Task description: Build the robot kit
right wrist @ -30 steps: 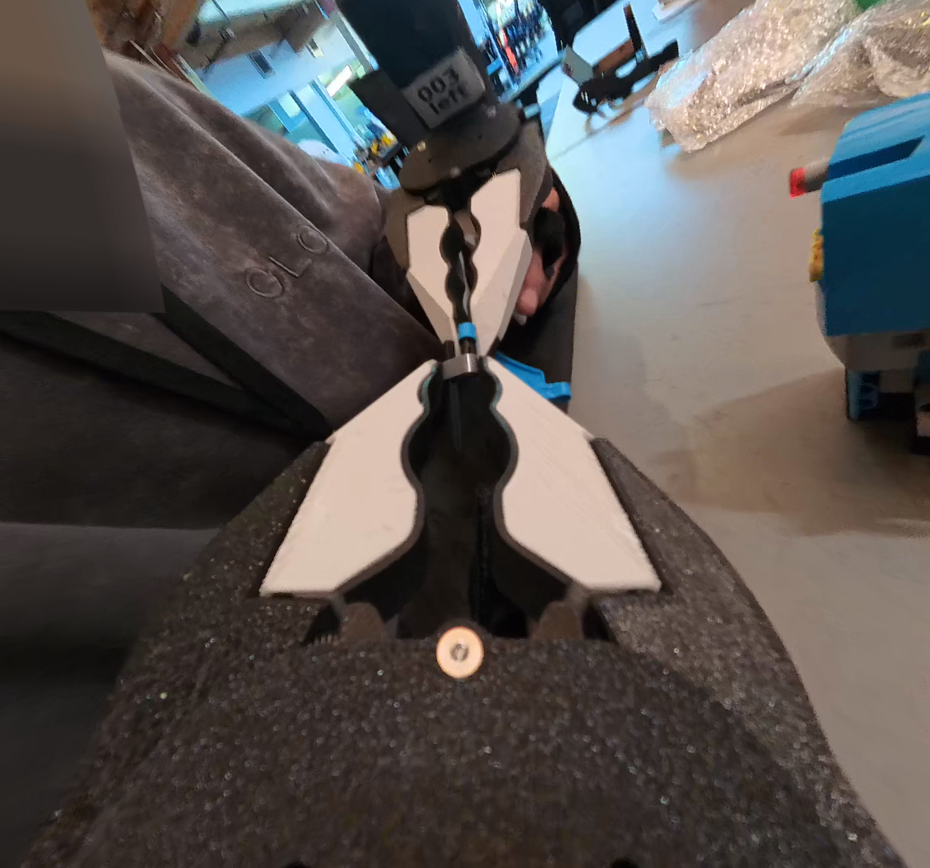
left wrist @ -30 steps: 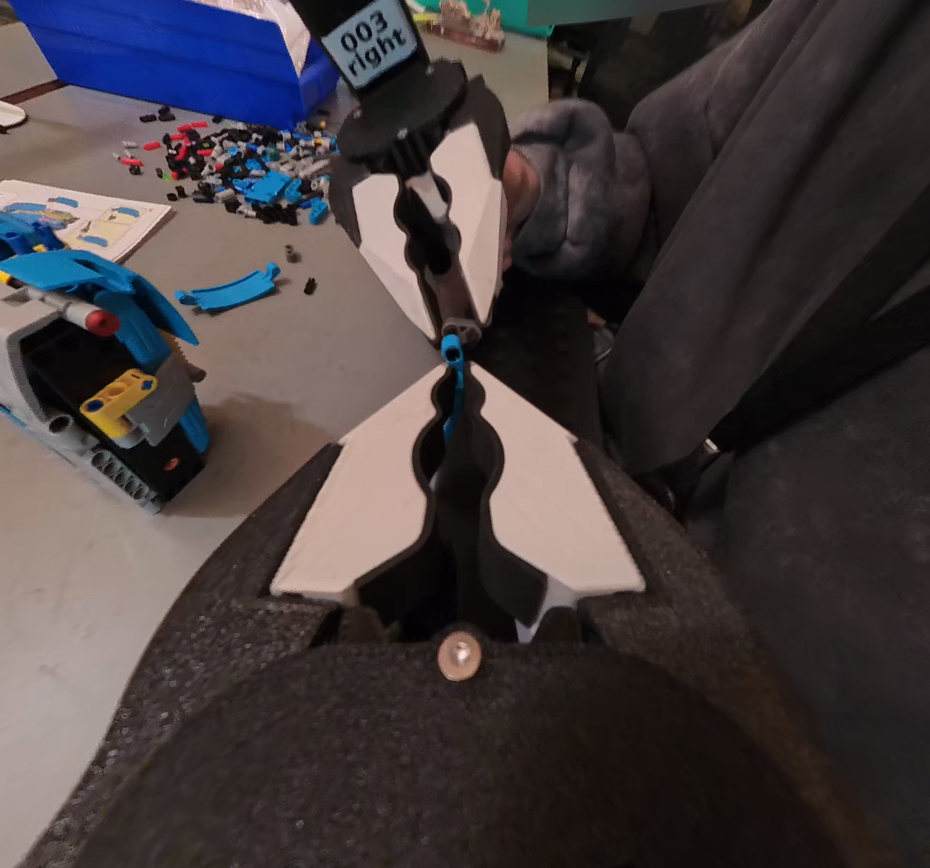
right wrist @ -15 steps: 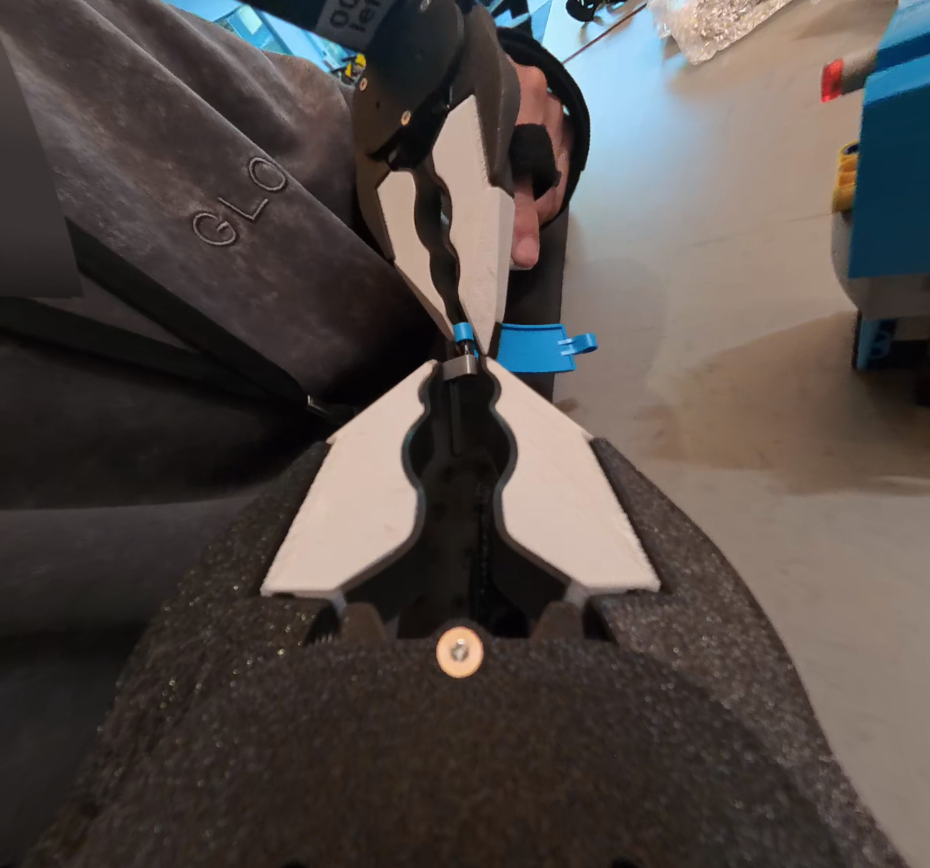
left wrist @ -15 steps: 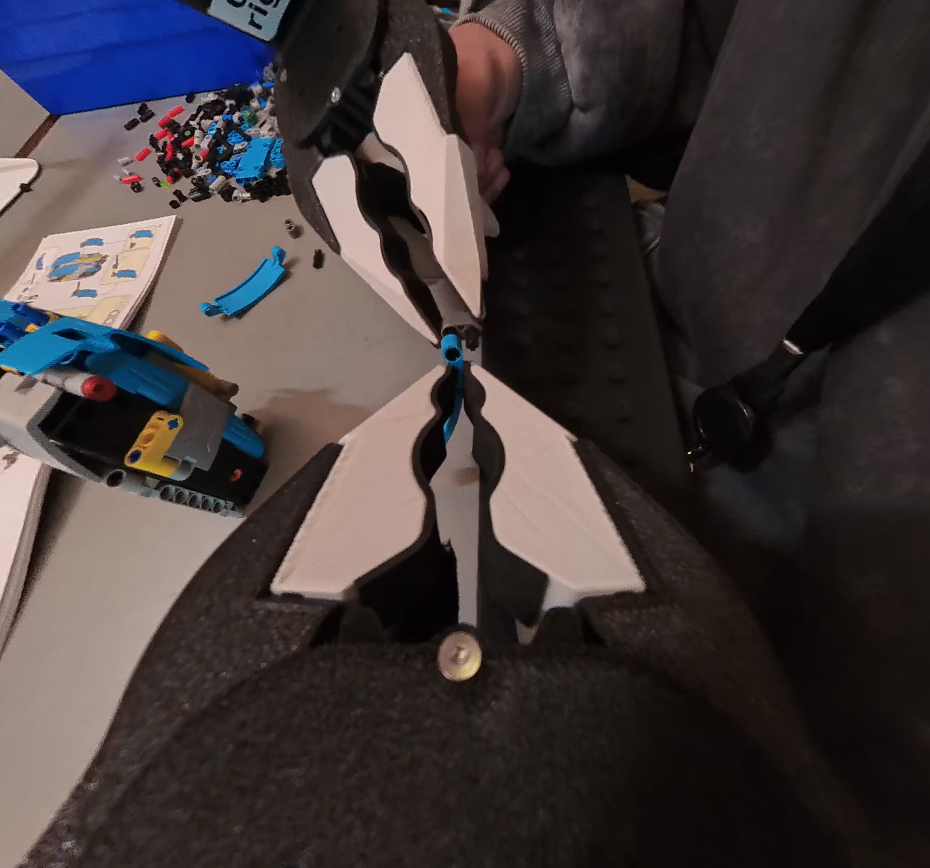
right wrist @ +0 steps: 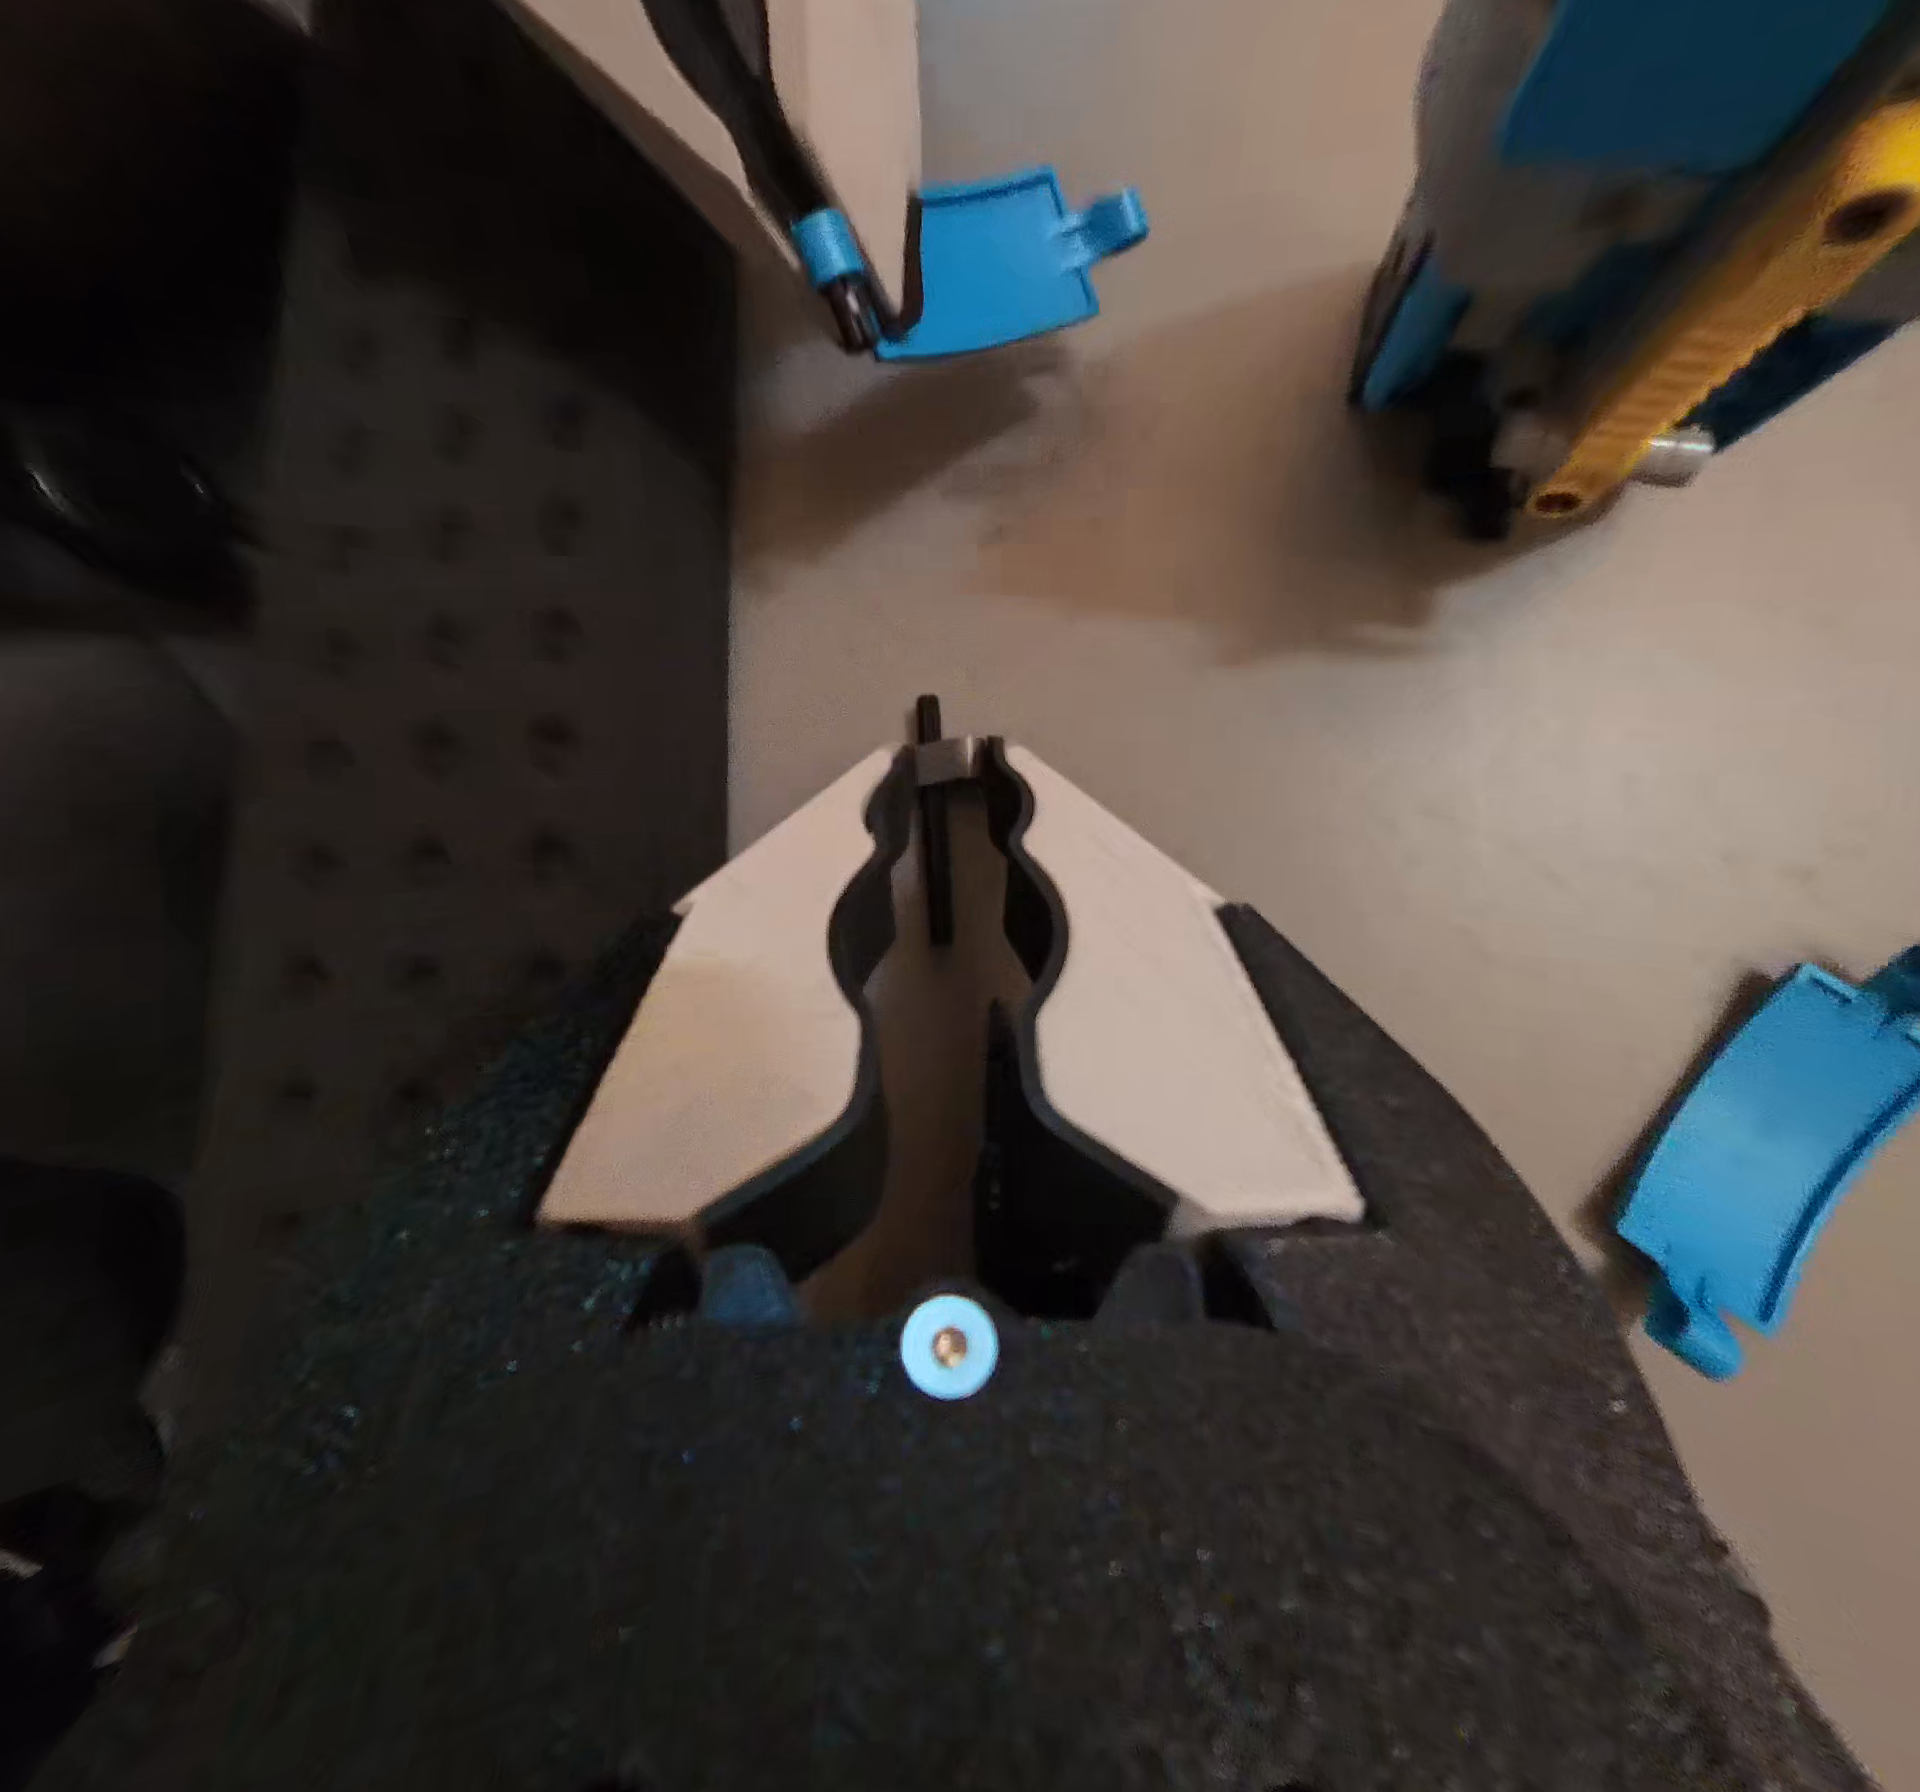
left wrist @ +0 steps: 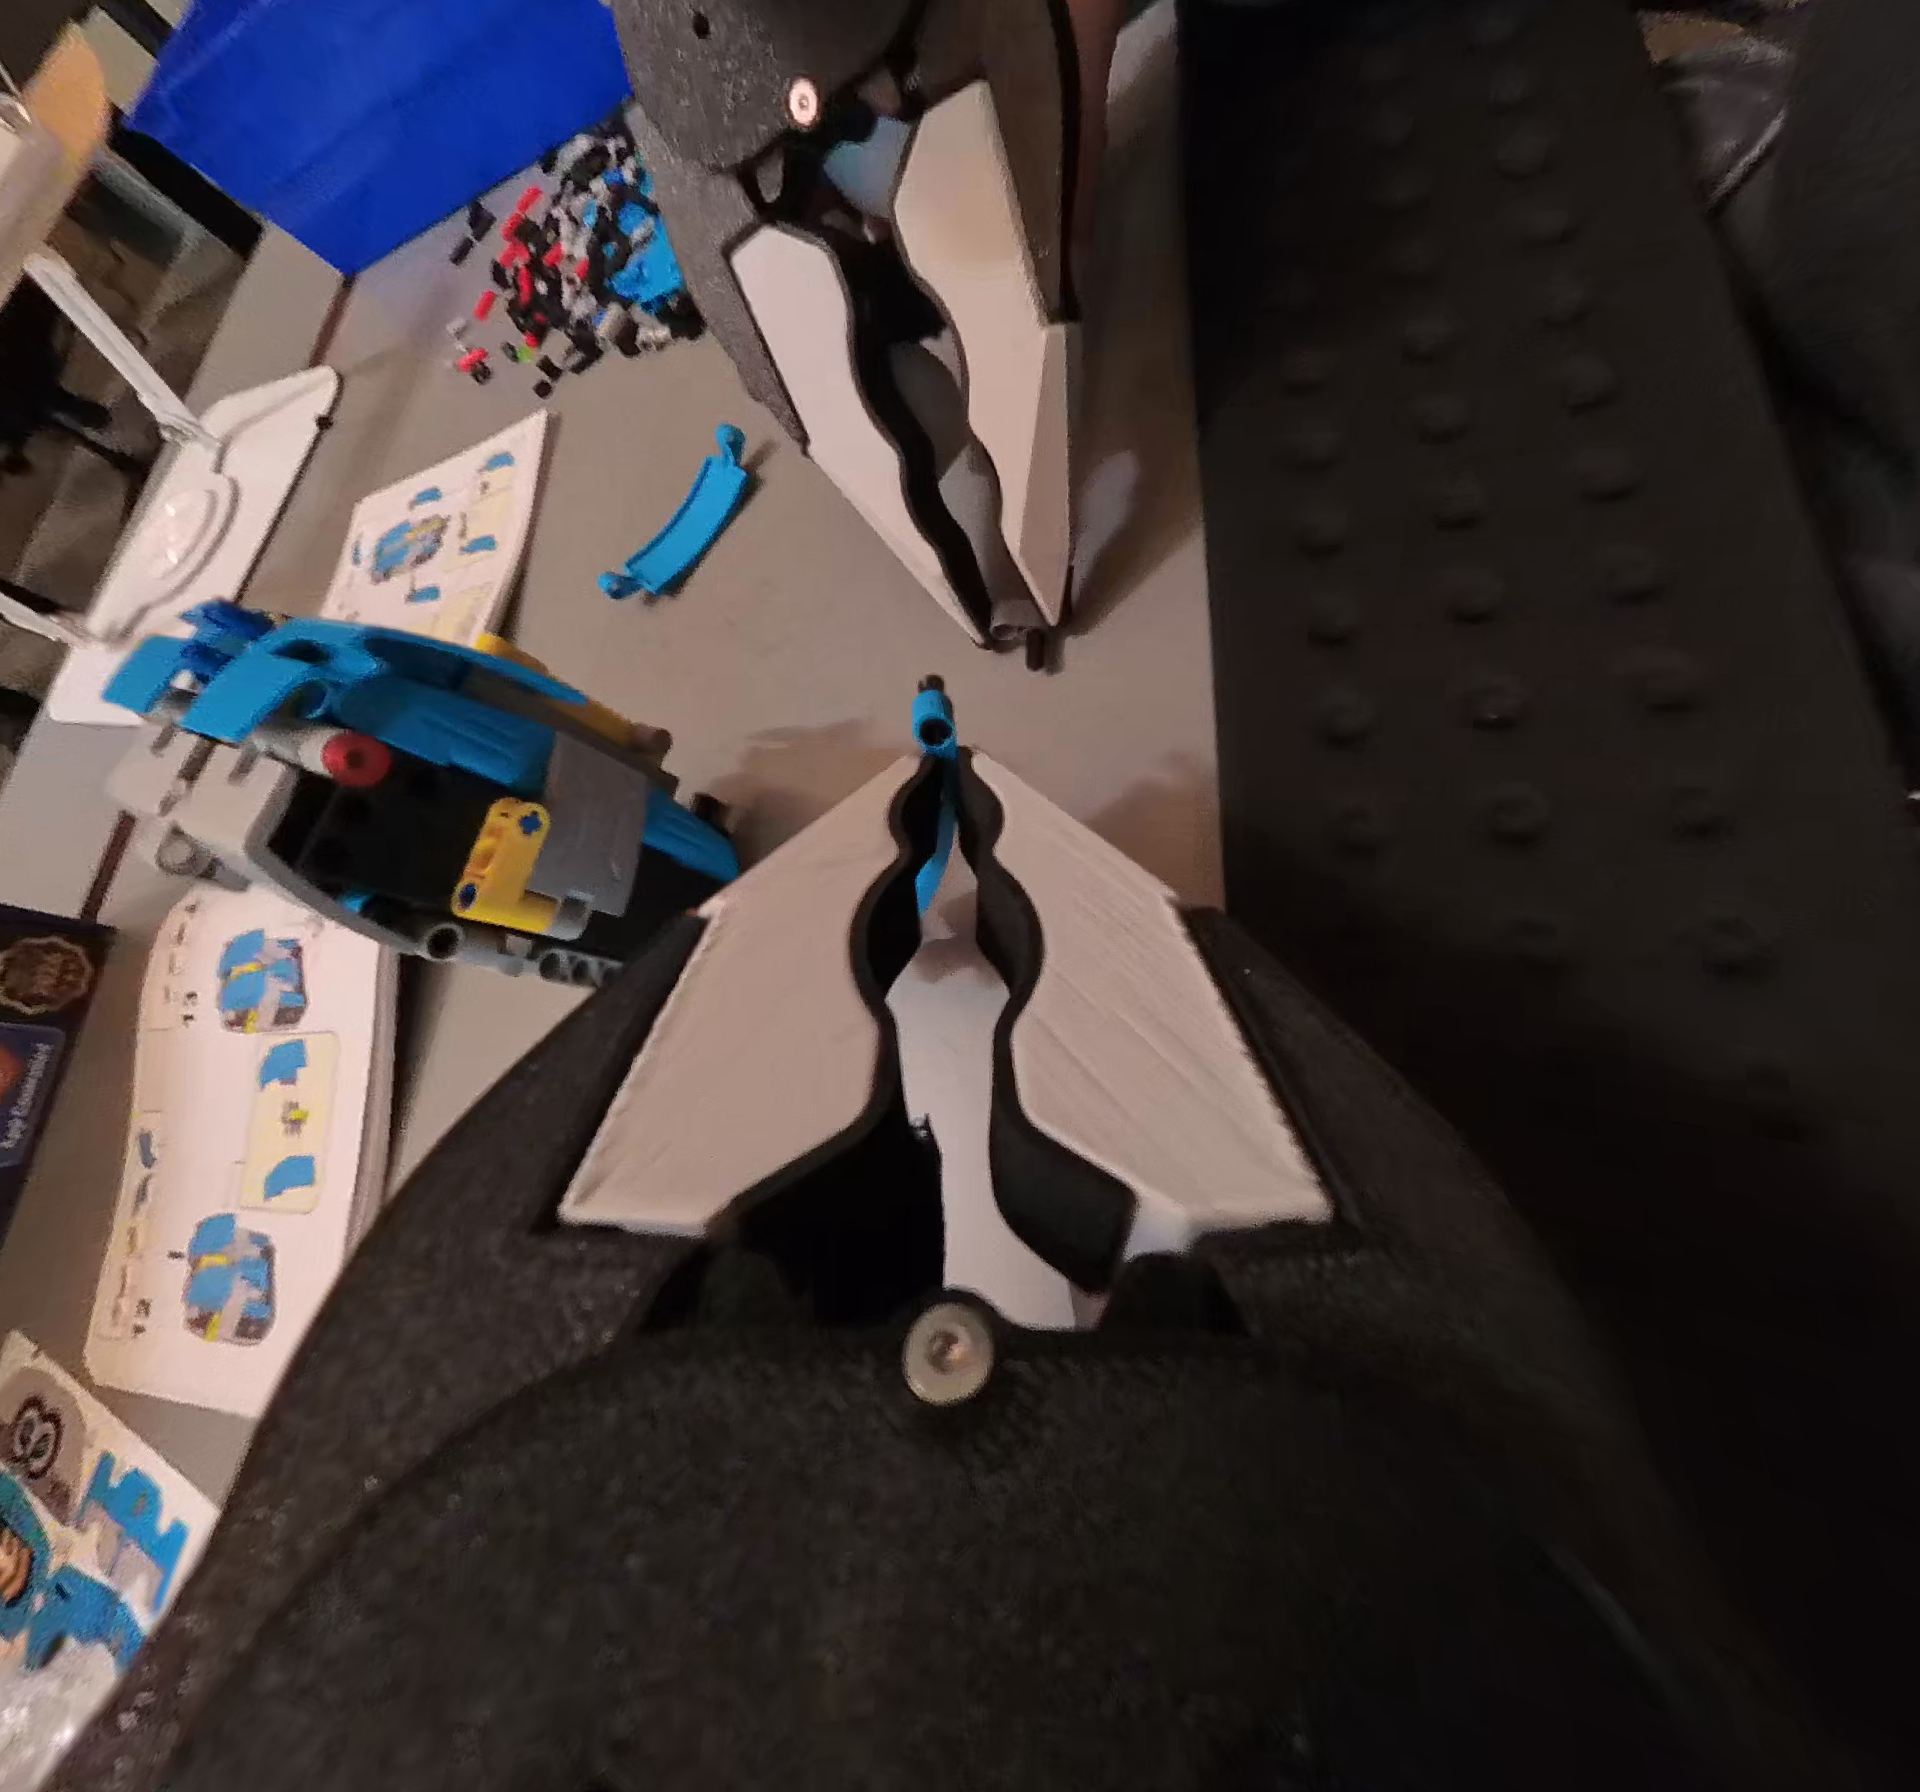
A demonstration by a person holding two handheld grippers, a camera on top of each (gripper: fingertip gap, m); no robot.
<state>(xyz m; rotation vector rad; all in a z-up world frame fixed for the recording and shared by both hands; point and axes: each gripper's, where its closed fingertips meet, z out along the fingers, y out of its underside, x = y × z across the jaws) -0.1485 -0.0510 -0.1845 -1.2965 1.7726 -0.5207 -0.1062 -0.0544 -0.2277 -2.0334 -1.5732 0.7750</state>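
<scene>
**Two grippers, each clamped on a small part above the table**

Left wrist view: the left gripper (left wrist: 940, 755) has its jaws closed on a thin blue panel (left wrist: 933, 812), whose blue end with a hole sticks out past the tips. Just ahead, apart from it, hangs the right gripper (left wrist: 1013, 622), jaws closed on a grey sleeve (left wrist: 1006, 615) with a black pin at its tip. Both hover over the grey table (left wrist: 810, 620), near its edge beside a dark studded mat (left wrist: 1475, 495). To the left sits a blue, grey and yellow model (left wrist: 436, 807), with instruction sheets (left wrist: 249, 1150) beside it. Farther off lie a curved blue piece (left wrist: 681, 527), a heap of small parts (left wrist: 571, 277) and a blue bin (left wrist: 384, 59).

Right wrist view: the right gripper (right wrist: 951, 755) pinches the grey sleeve (right wrist: 943, 763), a black axle (right wrist: 938, 859) running through it. Ahead, the left gripper (right wrist: 868, 308) holds the blue panel (right wrist: 987, 267) by one edge, well above the table (right wrist: 1195, 755). The model (right wrist: 1662, 184) stands at right; the curved blue piece (right wrist: 1766, 1150) lies at lower right.
</scene>
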